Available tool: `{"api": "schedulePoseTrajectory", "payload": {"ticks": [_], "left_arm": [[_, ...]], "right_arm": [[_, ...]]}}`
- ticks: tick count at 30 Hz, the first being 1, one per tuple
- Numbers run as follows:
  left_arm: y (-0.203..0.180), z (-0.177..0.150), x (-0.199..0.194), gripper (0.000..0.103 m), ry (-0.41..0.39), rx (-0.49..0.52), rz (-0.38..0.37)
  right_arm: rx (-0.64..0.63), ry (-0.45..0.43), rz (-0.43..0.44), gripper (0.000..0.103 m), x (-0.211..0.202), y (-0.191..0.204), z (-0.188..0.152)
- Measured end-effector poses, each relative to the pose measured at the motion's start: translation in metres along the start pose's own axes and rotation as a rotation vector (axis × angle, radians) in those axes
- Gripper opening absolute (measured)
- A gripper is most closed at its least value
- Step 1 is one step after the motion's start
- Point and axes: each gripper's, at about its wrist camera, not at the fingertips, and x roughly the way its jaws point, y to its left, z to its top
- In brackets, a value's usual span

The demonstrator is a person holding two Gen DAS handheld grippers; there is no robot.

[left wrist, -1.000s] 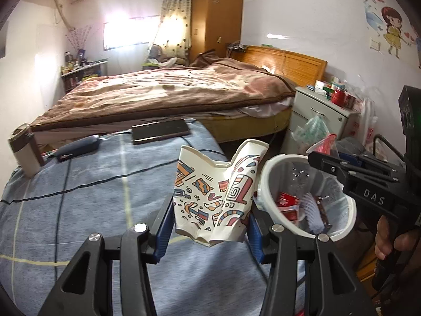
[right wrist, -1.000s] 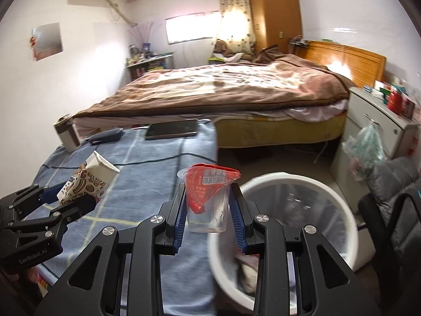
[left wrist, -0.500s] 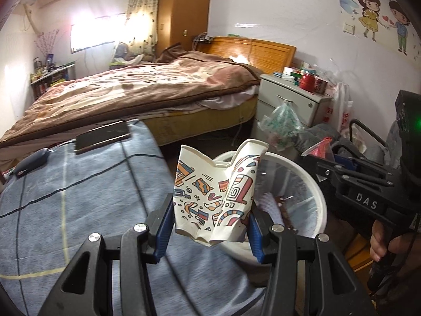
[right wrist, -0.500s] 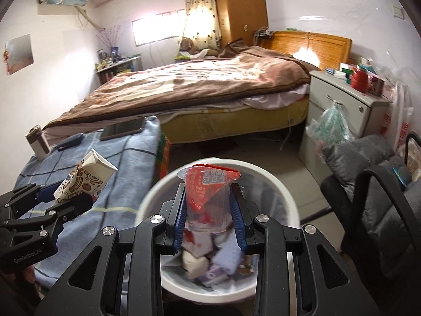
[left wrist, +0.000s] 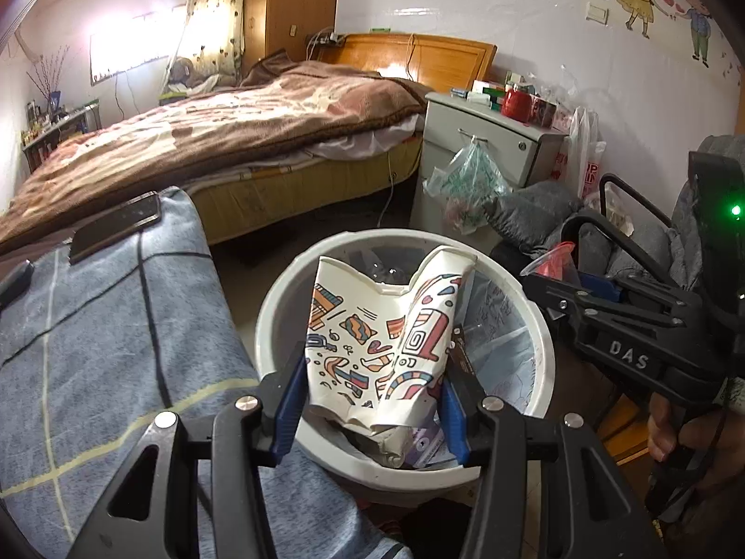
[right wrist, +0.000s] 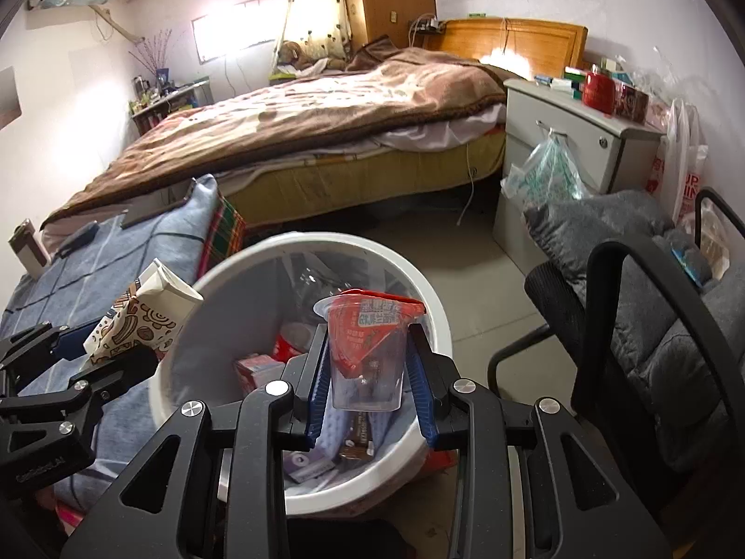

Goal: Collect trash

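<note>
My left gripper squeezes a squashed paper cup over the white bin. My right gripper squeezes a plastic cup.

A bed with brown blanket, grey nightstand, and black chair.

I see a crushed paper cup with colourful doodle print, rim buckled inward, held above the white trash bin. A clear plastic cup with a peeled red foil lid hangs upright over the same bin, which already holds wrappers and cartons
</note>
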Motion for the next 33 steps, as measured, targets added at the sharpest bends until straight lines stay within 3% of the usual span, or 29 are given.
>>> {"api": "schedulePoseTrajectory", "payload": {"ticks": [9, 12, 16, 33], "left_arm": [[0.0, -0.002, 0.018, 0.054, 0.04, -0.022, 0.012], [0.001, -0.002, 0.019, 0.062, 0.044, -0.018, 0.018], [0.001, -0.002, 0.019, 0.066, 0.041, -0.018, 0.026], [0.005, -0.009, -0.016, 0.07, -0.031, -0.044, 0.053]], "right_arm": [[-0.03, 0.063, -0.025, 0.034, 0.021, -0.001, -0.003], [-0.034, 0.071, -0.024, 0.036, 0.023, -0.001, -0.003], [-0.021, 0.061, -0.021, 0.049, 0.019, -0.003, -0.003], [0.026, -0.005, -0.019, 0.052, -0.003, 0.003, -0.01]]}}
